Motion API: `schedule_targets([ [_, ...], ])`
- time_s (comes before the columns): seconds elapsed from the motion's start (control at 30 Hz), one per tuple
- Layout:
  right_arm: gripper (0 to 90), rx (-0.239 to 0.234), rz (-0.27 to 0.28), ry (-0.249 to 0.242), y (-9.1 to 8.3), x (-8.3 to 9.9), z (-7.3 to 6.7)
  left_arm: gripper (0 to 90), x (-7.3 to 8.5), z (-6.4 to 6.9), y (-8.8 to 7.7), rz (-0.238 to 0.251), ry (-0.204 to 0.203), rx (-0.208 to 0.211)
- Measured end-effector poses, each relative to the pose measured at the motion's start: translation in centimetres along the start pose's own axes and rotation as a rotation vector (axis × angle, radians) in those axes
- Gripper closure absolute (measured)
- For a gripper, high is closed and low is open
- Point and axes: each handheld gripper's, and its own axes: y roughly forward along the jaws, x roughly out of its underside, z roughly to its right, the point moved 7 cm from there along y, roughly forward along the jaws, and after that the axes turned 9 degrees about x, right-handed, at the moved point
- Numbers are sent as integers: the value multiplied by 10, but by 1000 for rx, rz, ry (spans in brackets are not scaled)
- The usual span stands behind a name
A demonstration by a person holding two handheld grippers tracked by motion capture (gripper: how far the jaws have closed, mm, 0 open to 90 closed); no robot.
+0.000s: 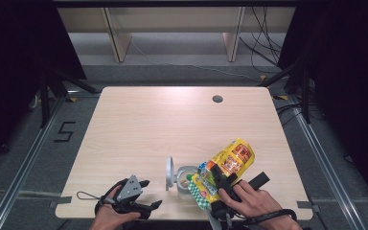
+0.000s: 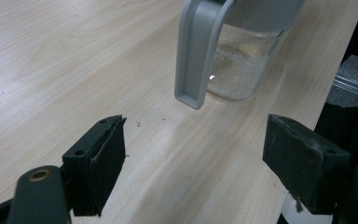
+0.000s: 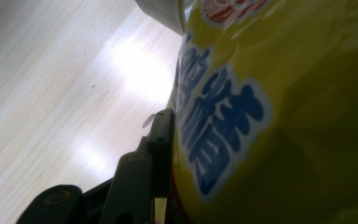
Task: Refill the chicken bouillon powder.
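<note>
Yellow crinkly snack bag (image 1: 230,163) is clamped in my right gripper (image 1: 219,178), tilted against the clear glass jar (image 1: 187,178); my left gripper (image 1: 146,194) gapes empty, left of that jar.

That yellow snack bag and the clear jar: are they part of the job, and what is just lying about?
In the job:
- yellow snack bag, clamped in the right gripper
- clear jar with its grey lid open
- left gripper, jaws open, facing the jar

Just there:
- table with a round hole
- shelving behind
- floor cables
</note>
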Motion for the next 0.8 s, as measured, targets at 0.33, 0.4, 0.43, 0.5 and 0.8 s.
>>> schedule_targets([
  [0.33,667,33,-21,-7,-1,2,5,204,0,0,0,0,-2,0],
  [0.4,667,14,-21,-10,-1,2,4,204,0,0,0,0,2,1],
  [0.43,667,13,-17,-22,-1,2,4,204,0,0,0,0,2,0],
  [0.5,667,19,7,-56,1,0,7,204,0,0,0,1,0,0],
  [0.8,667,80,55,-150,5,-1,11,204,0,1,1,-2,-6,9],
])
